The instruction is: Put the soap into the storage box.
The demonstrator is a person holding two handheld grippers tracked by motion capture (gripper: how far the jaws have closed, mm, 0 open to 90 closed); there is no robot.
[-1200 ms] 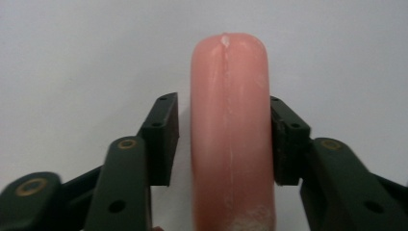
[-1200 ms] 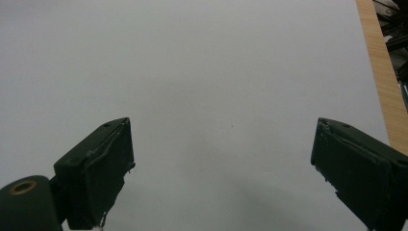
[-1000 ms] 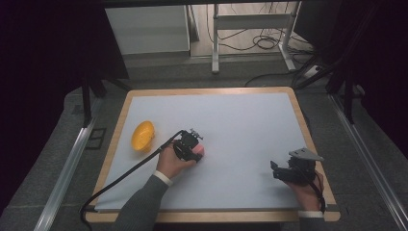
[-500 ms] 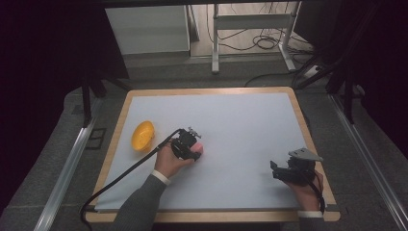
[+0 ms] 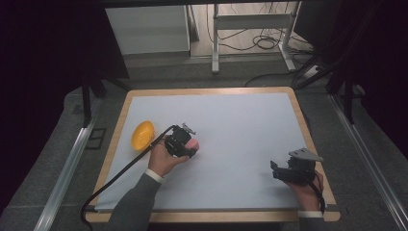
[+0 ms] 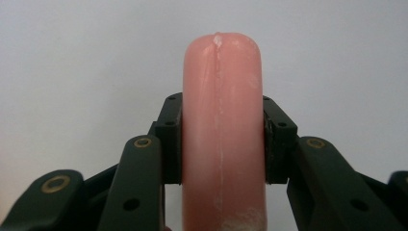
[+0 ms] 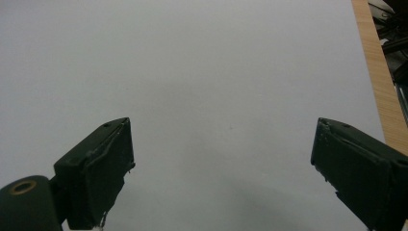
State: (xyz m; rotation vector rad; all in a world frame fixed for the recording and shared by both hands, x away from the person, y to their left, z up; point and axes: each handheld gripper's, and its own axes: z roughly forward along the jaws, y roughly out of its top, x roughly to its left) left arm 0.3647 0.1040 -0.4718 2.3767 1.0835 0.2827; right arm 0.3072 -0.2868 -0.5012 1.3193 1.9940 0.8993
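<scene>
The left gripper (image 5: 188, 144) was clamped on a pink sausage-shaped object (image 6: 222, 134), both pads pressed to its sides, held above the pale grey mat (image 5: 231, 130) left of centre; the right gripper (image 5: 284, 172) rested near the mat's right front corner, jaws set wide apart with nothing between them. An orange bowl (image 5: 143, 135) sat close to the left gripper, at the mat's left edge, apart from it. The mat covered a wooden-rimmed table (image 5: 211, 91); dark grey floor surrounded it; a white cabinet (image 5: 146, 29), a metal frame (image 5: 252, 24) and loose cables (image 5: 262, 43) stood beyond, the room otherwise dim.
</scene>
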